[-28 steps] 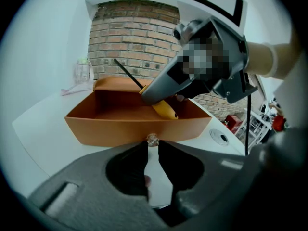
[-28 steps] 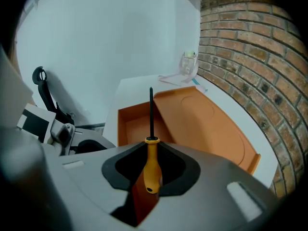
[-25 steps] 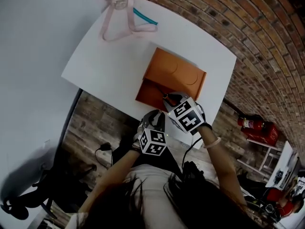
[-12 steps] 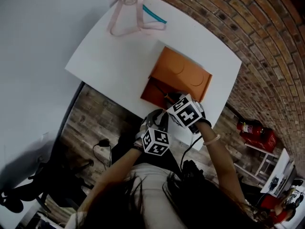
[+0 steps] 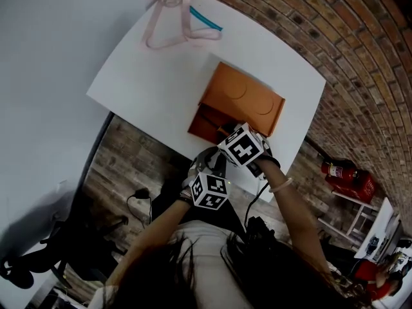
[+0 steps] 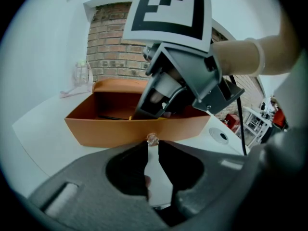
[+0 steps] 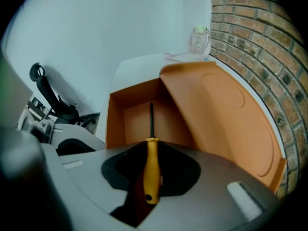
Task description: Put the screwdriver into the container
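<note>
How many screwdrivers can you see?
1. The yellow-handled screwdriver sits in the right claw, its tip pointing into the orange container. Others could hide behind the container's walls.

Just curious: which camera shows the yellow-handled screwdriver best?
The right gripper view: the yellow-handled screwdriver lies lengthwise between the jaws, pointing into the orange box. The head view hides it; the left gripper view shows at most a sliver.

No words, numbers or brand names can be read anywhere. The marker cubes (image 5: 210,192) show only black-and-white square patterns, and these are not letters.
</note>
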